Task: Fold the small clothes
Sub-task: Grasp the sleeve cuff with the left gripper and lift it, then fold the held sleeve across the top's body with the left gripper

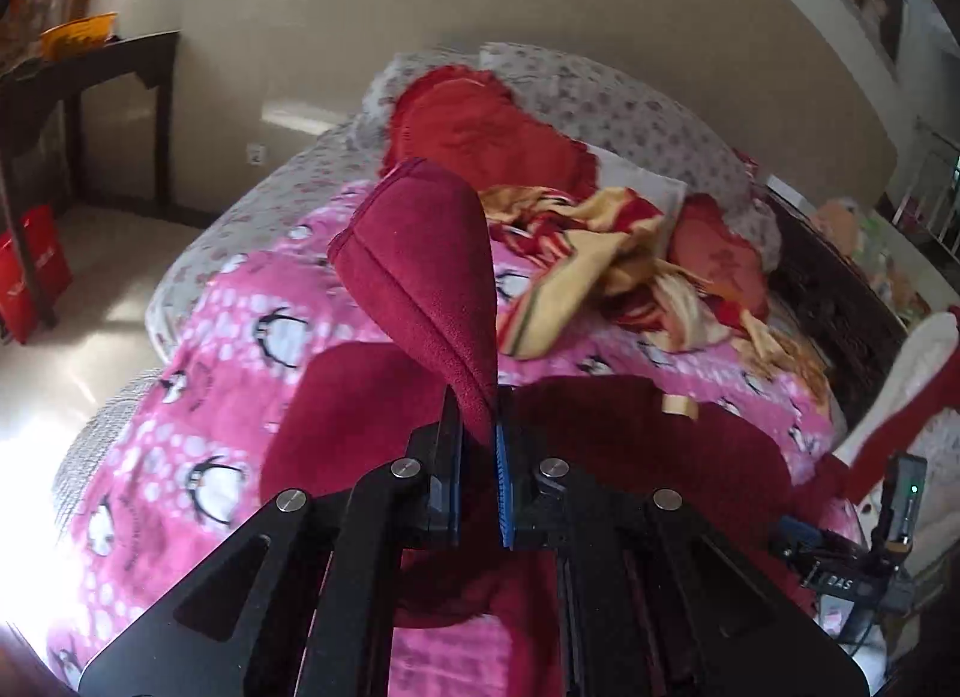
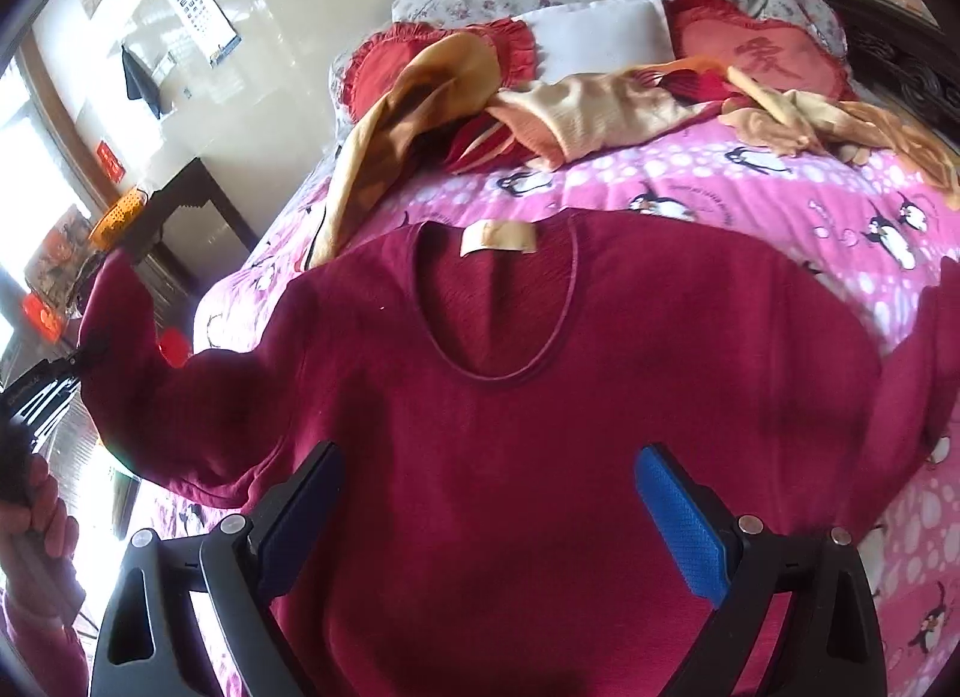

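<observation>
My left gripper (image 1: 480,397) pinches the maroon sleeve (image 1: 420,271), cuff rising toward twelve o'clock above the pink penguin blanket (image 1: 198,397).

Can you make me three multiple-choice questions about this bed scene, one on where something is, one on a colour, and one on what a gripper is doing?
1. Where does the dark red sweater lie?
A. On the pink penguin blanket
B. On the dark side table
C. On the floor

2. What colour is the label inside the sweater's neckline?
A. Blue
B. Beige
C. Black

3. What is the left gripper doing?
A. Hanging open over the floor
B. Pinching a pillow
C. Clamped on a sleeve

Answers: 1 A, the blanket shows all round the sweater. 2 B, the tab is pale beige against the red. 3 C, the sleeve rises from between the closed fingers, while the right gripper is open.
</observation>
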